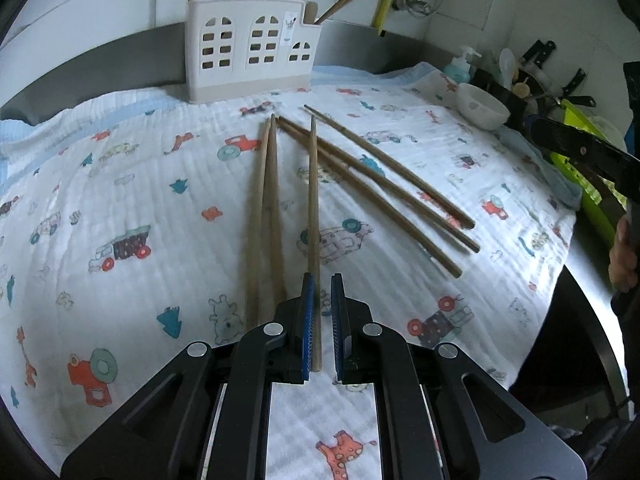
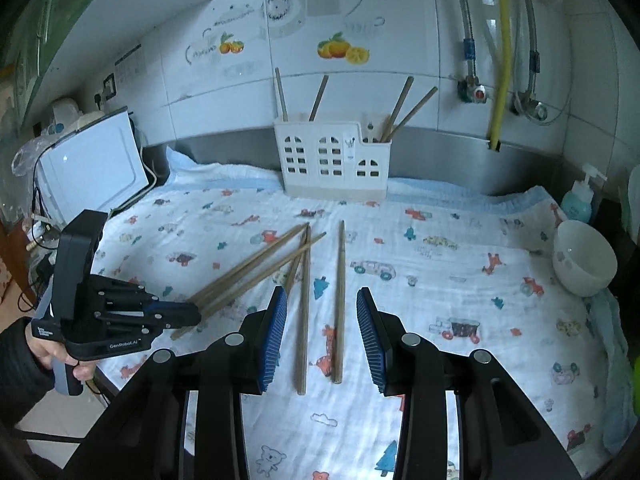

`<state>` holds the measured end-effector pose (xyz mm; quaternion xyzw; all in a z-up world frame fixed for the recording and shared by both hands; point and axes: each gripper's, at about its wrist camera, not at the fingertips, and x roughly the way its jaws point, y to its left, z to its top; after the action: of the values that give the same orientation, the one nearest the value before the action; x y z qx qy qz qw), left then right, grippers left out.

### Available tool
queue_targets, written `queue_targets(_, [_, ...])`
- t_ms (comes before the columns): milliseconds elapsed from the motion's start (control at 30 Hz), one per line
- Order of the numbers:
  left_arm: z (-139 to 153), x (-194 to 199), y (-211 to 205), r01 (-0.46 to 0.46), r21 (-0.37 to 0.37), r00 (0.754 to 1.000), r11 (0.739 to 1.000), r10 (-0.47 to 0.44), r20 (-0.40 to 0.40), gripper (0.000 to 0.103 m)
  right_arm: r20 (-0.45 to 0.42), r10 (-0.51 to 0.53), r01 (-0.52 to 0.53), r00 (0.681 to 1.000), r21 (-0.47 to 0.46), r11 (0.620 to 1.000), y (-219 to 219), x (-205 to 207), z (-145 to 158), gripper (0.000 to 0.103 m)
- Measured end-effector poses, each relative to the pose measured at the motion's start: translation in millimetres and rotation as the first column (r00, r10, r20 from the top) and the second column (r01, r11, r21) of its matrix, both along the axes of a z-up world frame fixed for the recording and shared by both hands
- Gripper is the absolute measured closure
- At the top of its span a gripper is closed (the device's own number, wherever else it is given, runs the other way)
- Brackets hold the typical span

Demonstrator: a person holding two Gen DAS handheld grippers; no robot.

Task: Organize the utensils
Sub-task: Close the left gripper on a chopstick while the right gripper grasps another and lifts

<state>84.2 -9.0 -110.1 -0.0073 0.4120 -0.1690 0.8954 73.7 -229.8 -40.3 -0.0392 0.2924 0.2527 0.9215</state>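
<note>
Six wooden chopsticks lie on the cartoon-print cloth [image 1: 120,168]. A white house-shaped holder [image 1: 252,52] [image 2: 332,156] stands at the back with several chopsticks upright in it. My left gripper [image 1: 322,276] [image 2: 192,314] is low over the cloth, its blue pads nearly together. One chopstick [image 1: 314,200] shows through the narrow slit, and the right pad does not touch it. A pair [image 1: 266,200] lies to its left and three chopsticks [image 1: 384,196] fan out to the right. My right gripper [image 2: 322,290] is open above two chopsticks [image 2: 340,300], gripping nothing.
A white bowl [image 1: 482,110] [image 2: 584,256] sits at the cloth's right edge, with a blue soap bottle [image 2: 576,200] behind it. Knives and kitchen clutter [image 1: 536,54] crowd the back right. A white appliance [image 2: 92,168] stands at the left. The counter drops off at the front.
</note>
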Motion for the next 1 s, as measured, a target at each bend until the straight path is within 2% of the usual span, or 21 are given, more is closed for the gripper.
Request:
queue_targets(233, [-7.8,1.5,2.4,-0.013,-0.008,1.0,1.0,0.012,-0.019,0.095,-0.033,0.002,-0.002,0.999,-0.007,1.0,2.7,3.8,-13.6,0.067])
queue_targets(633, [-10.1,0.5,-3.2,-0.041,0.012,0.999,0.999,0.041,0.007,0.094,-0.088,-0.012,0.01,0.996,-0.015,1.0,3.3,13.1,-36.2,0.067])
queue_targets(800, [-9.9,0.1,-11.5,-0.058,0.056,0.998,0.997,0.057,0.024,0.096,-0.12,-0.021,0.018,0.993,-0.026,1.0,5.0,19.4,-50.1,0.076])
queue_targets(1000, [-9.3,-2.9,-14.7,-0.072,0.072,0.997,0.995,0.07,0.037,0.097,-0.16,-0.032,0.027,0.987,-0.035,0.999,7.6,28.5,-68.4,0.084])
